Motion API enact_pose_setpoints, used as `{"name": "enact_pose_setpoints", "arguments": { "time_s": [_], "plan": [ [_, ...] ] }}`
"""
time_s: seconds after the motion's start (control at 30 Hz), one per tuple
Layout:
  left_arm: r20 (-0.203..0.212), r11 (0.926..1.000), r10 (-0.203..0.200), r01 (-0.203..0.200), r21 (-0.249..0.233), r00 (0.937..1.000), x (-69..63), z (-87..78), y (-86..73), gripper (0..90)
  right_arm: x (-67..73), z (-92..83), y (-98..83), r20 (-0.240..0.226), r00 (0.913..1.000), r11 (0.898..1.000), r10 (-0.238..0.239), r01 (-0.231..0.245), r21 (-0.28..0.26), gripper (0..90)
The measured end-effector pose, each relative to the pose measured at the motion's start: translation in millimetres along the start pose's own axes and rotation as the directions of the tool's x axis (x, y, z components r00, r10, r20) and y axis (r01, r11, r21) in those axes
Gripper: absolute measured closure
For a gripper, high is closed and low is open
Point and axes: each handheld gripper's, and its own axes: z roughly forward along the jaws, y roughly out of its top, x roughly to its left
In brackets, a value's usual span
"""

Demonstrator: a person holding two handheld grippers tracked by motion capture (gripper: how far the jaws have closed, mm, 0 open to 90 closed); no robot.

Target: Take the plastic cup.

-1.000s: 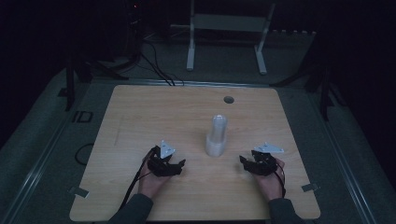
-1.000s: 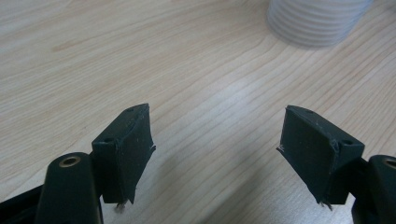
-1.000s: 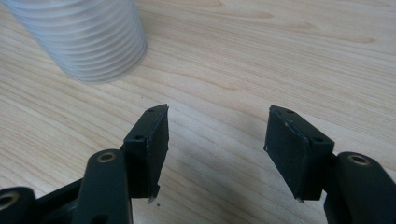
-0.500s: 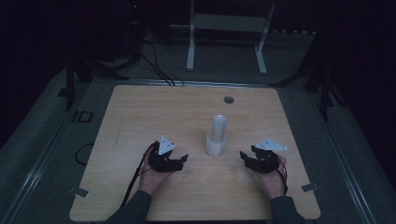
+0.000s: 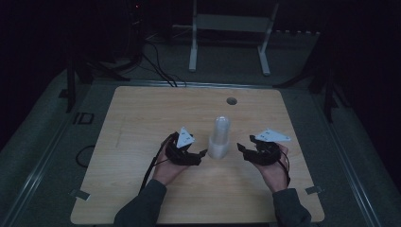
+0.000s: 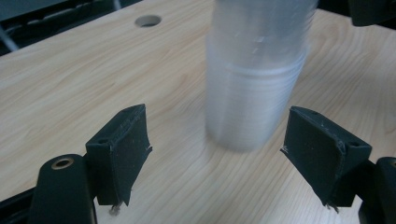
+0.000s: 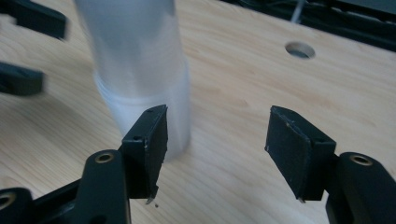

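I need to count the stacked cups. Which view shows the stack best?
The left gripper view: the stack of clear cups is close, its stacked rims visible though blurred. The right gripper view has it partly behind a jaw; the high view shows it whole but small.

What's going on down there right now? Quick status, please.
Left tongs and right tongs open, jaws just opened wider, nothing between them. Stack of clear cups upright between them, untouched. Nothing in the way.

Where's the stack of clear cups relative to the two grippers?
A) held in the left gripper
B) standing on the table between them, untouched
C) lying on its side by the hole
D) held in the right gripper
B: the stack of clear cups stands upright on the table between the left gripper and right gripper, both with open fingers clear of it.
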Motion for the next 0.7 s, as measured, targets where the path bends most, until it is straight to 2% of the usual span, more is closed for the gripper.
{"name": "enact_pose_setpoints", "arguments": {
  "time_s": [0.13,0.33,0.43,0.7],
  "plan": [
    [0.012,0.9999,0.005,-0.005,-0.012,0.9999,-4.3,9.5,6.1,20.9,3.9,-1.6,12.6,-0.034,0.9993,1.0,-0.018,0.017,-0.026,35.9],
    [0.015,0.9996,0.03,-0.03,0.003,0.9994,-10.9,20.1,9.6,20.6,12.6,-1.5,31.3,-0.085,0.9953,0.997,-0.046,0.041,-0.061,32.2],
    [0.017,0.9998,0.021,-0.021,0.001,0.9996,-12.7,24.5,9.8,20.7,17.3,1.6,39.7,-0.1,0.993,0.996,-0.062,0.055,-0.074,31.2],
    [0.01,0.9998,0.02,-0.02,-0.005,0.9997,-14.5,31.0,10.4,20.8,22.3,12.3,57.6,-0.135,0.9896,0.994,-0.049,0.036,-0.1,30.4]
  ]
}}
